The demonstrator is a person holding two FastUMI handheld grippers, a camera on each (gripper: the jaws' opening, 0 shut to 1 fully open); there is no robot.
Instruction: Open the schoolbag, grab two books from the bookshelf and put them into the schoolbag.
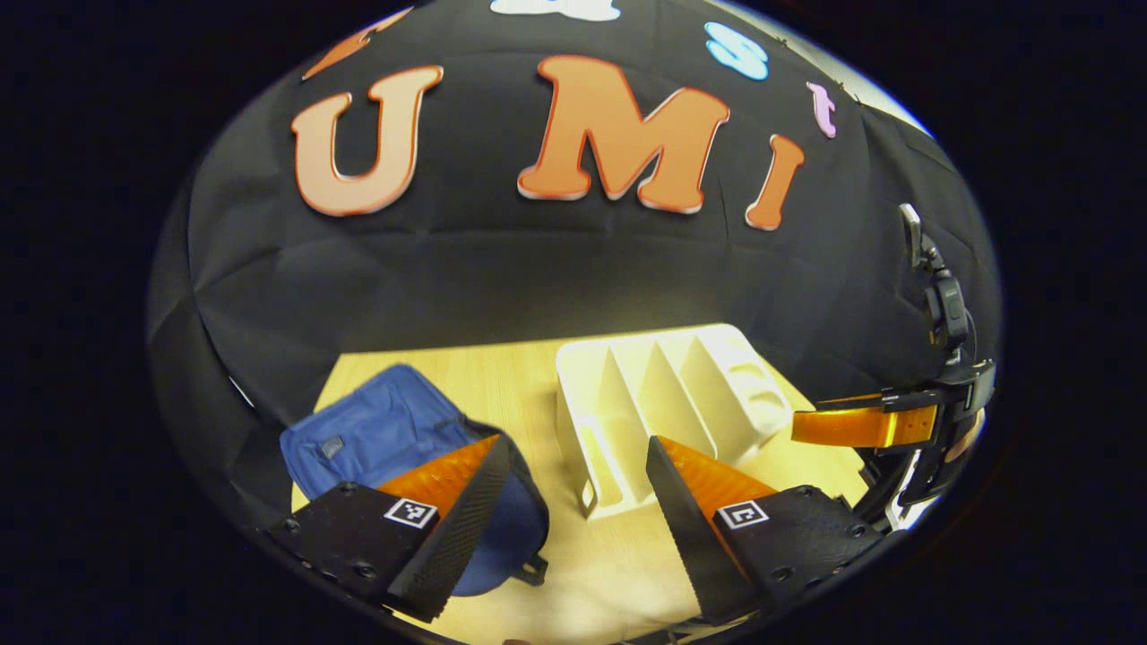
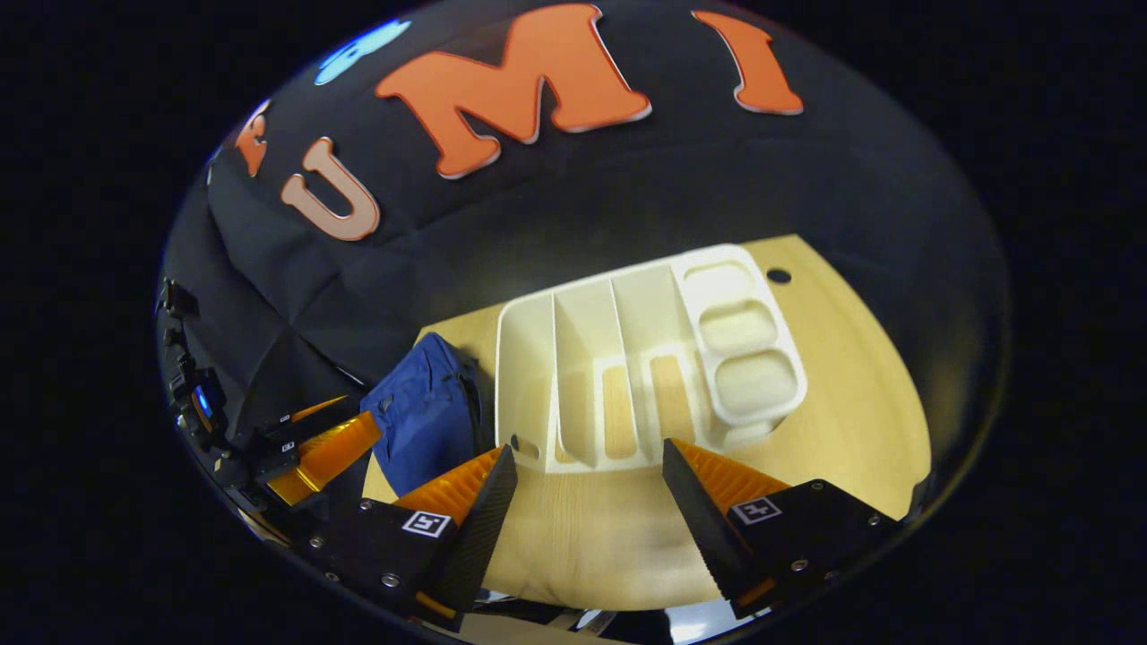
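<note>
The blue schoolbag [image 1: 385,430] lies just left of the bookshelf [image 1: 663,385], whose slots stand bare, and nearer the left gripper [image 1: 573,443] than the right gripper [image 2: 587,448]; both grippers are spread and empty.

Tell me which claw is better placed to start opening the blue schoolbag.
Left, probably. The left claw hangs open just above the schoolbag, one finger overlapping it. The right claw is open facing the white bookshelf, with the bag off to its side.
</note>
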